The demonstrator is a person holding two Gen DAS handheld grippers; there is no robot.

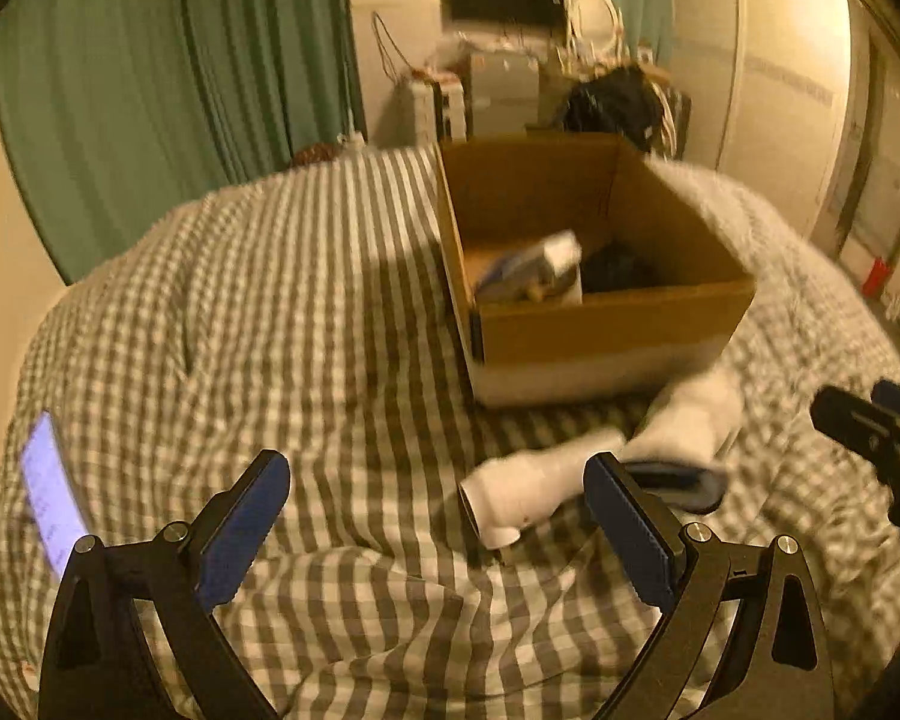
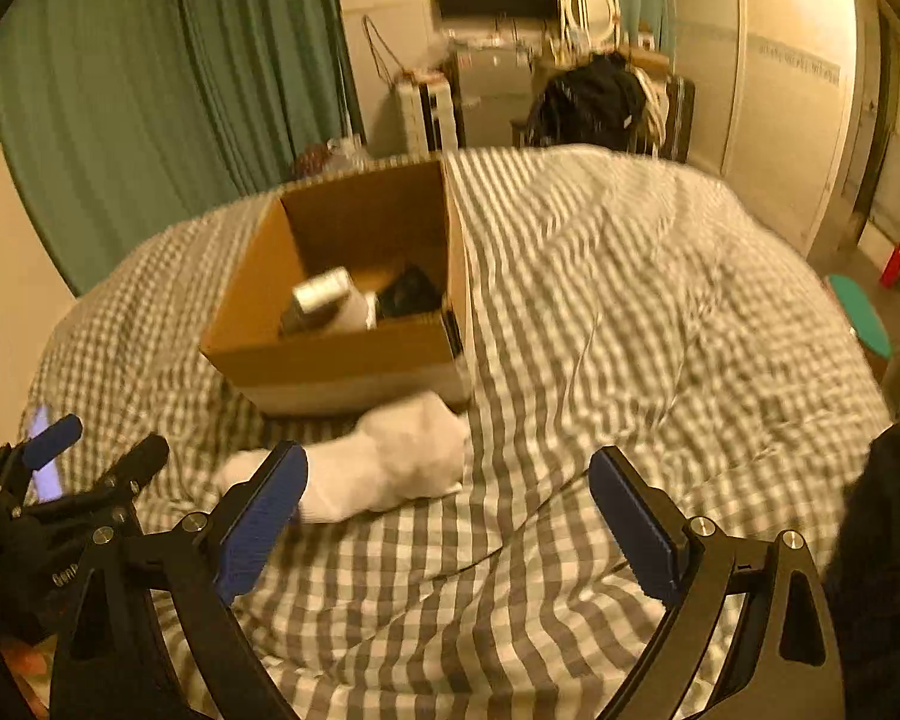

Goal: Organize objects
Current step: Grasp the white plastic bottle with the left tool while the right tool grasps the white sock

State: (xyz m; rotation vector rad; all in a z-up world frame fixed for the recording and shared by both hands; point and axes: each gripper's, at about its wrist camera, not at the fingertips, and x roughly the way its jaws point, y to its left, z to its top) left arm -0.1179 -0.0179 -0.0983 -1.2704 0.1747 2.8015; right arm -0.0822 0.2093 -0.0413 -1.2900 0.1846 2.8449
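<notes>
Left gripper (image 1: pixel 438 516): jaws released, empty, above the bed (image 1: pixel 306 312).
Right gripper (image 2: pixel 447 510): jaws spread wide, empty.
White socks (image 1: pixel 594 456): on the checked cover, just before the cardboard box (image 1: pixel 600 336).
Box contents: blurred items inside.
Phone (image 1: pixel 48 492): lit, far left.

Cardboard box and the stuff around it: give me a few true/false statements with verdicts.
1. The cardboard box is empty. False: it holds a few items.
2. The white socks lie on the checked blanket outside the box. True.
3. The left gripper is shut on a sock. False: it is open and holds nothing.
4. The right gripper is open. True.
5. A lit phone lies on the blanket. True.
</notes>
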